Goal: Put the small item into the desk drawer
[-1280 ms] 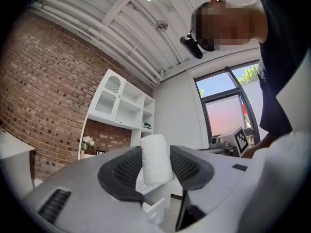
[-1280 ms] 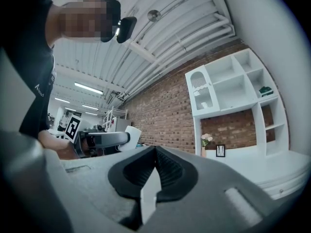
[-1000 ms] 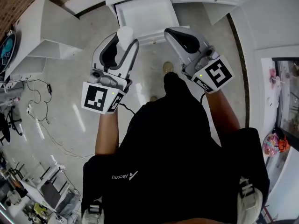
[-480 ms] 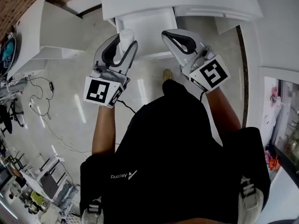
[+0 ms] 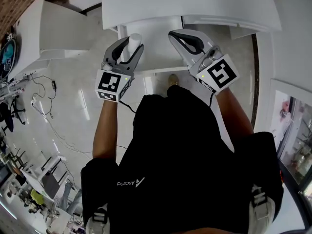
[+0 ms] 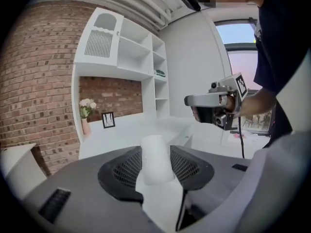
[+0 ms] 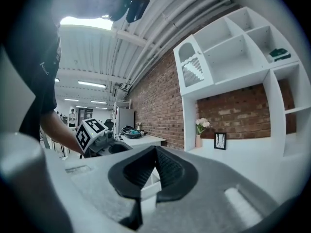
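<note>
A small white cylindrical item (image 6: 155, 160) is pinched between the jaws of the left gripper (image 5: 131, 44), above the left side of the open white desk drawer (image 5: 157, 30). The right gripper (image 5: 173, 34), jaws pressed together and empty, hovers over the drawer's right side.

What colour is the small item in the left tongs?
The small item is white, clearest in the left gripper view.

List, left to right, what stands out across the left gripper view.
vase of flowers → picture frame → small white item gripped between the jaws → right gripper
</note>
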A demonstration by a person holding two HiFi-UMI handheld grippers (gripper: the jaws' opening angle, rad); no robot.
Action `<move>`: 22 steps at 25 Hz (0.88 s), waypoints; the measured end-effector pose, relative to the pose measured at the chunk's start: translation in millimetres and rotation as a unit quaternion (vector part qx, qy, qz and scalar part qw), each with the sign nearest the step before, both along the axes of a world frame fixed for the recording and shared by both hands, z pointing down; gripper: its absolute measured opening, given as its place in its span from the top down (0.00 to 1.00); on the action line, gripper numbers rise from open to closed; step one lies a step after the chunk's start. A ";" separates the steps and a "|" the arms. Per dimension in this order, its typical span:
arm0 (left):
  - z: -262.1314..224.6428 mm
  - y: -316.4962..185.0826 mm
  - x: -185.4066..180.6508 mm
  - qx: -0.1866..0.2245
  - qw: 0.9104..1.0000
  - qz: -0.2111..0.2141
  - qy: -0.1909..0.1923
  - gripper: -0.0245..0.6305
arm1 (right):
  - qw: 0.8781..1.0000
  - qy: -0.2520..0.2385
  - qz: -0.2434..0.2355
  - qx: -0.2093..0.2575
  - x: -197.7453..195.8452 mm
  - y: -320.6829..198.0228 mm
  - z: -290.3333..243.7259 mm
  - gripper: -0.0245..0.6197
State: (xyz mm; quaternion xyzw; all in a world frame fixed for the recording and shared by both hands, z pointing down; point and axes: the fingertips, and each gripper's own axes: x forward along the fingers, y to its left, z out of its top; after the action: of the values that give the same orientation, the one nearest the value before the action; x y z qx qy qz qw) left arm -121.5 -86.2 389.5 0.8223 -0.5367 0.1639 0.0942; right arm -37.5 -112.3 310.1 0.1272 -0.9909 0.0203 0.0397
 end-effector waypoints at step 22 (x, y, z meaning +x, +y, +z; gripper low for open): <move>175.5 -80.2 -40.5 -0.185 0.978 0.066 -0.071 0.69 | 0.996 0.047 0.067 -0.026 -26.4 -67.8 51.9 0.96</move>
State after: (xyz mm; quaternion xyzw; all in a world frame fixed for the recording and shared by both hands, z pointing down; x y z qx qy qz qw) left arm -162.0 -166.4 565.0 0.8103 -0.4471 0.3243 0.1957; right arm -63.9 -180.0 362.0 0.1933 -0.9762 0.0430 0.0886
